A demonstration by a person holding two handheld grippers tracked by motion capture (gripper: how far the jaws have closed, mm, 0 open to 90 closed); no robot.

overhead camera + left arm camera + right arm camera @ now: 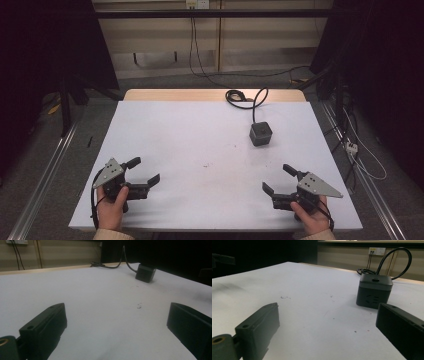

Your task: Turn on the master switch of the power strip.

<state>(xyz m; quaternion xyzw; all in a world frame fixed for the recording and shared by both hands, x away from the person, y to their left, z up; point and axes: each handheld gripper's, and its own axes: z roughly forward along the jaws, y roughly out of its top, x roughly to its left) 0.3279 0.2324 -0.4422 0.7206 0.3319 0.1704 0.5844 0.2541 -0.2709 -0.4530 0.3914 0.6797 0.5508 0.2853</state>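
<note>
Left tongs (pixel 147 170) and right tongs (pixel 278 177) gape wide, holding nothing, near the smooth white desk's (pixel 200 150) front edge. Black cube (pixel 261 133) sits far off.

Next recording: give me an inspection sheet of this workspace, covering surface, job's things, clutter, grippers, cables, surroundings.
Surface: white tabletop with a few small dark specks; a wooden strip shows along its far edge.
Job's things: dark cube power socket, upright on the far right part of the table, untouched.
Clutter: nothing seen.
Grippers: left gripper and right gripper held low near the near edge, jaws wide apart, both empty and apart from the cube.
Cables: the cube's black cable loops at the far edge; a thin cord from each gripper.
Surroundings: dark curtains at both sides, grey floor, wall outlet with hanging wires.
</note>
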